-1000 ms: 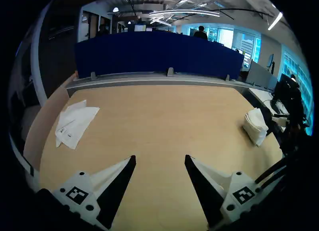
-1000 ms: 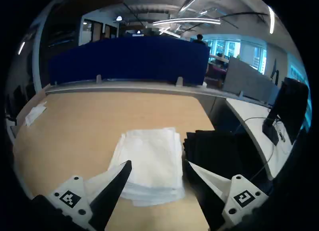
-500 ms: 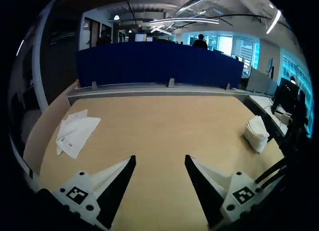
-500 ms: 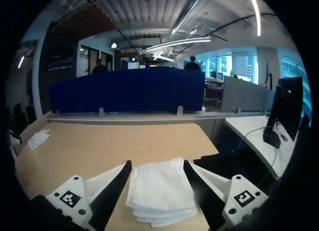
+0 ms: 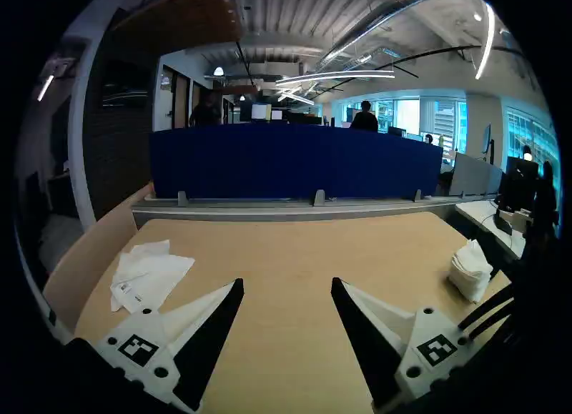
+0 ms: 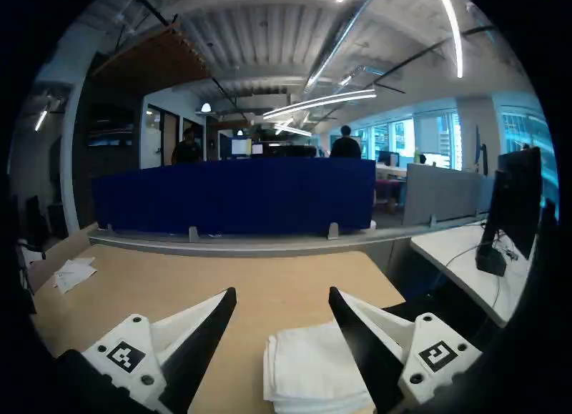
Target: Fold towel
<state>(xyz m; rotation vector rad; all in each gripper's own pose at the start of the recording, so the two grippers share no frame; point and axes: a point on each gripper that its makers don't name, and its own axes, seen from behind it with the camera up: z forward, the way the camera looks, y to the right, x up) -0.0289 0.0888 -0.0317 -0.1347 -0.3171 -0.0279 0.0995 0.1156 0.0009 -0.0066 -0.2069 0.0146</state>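
A: Starting at the left of the left gripper view, what is entry one?

B: One loose towel [image 5: 150,278], white and rumpled, lying flat near the left edge of the wooden table [image 5: 286,246]. It carries a small sewn tag [image 5: 126,288], whose print is too small to read.

A: Next?

B: The left gripper [image 5: 287,280], low in the centre. Its fingers are spread wide with only bare tabletop between them, and it grips nothing. Each finger bears a black-and-white marker square [image 5: 138,348], which is a pattern and not lettering.

A: And to the right?

B: A stack of folded towels [image 5: 470,271], white, at the table's right edge and well apart from the loose one. A blue partition [image 5: 293,160] runs along the far side.

A: Now the right gripper view, same order.

B: The loose towel is at the far left, small and distant. Then comes the right gripper [image 6: 282,289], its fingers wide apart and closed on nothing, with the same marker squares. The stack lies on the table just beneath and between the fingers, and the right-hand finger overlaps it in the view. I cannot tell whether they touch.

A: Last entry?

B: A dark monitor [image 6: 518,199] on a white desk [image 6: 465,264] at the right. Its screen is turned away.
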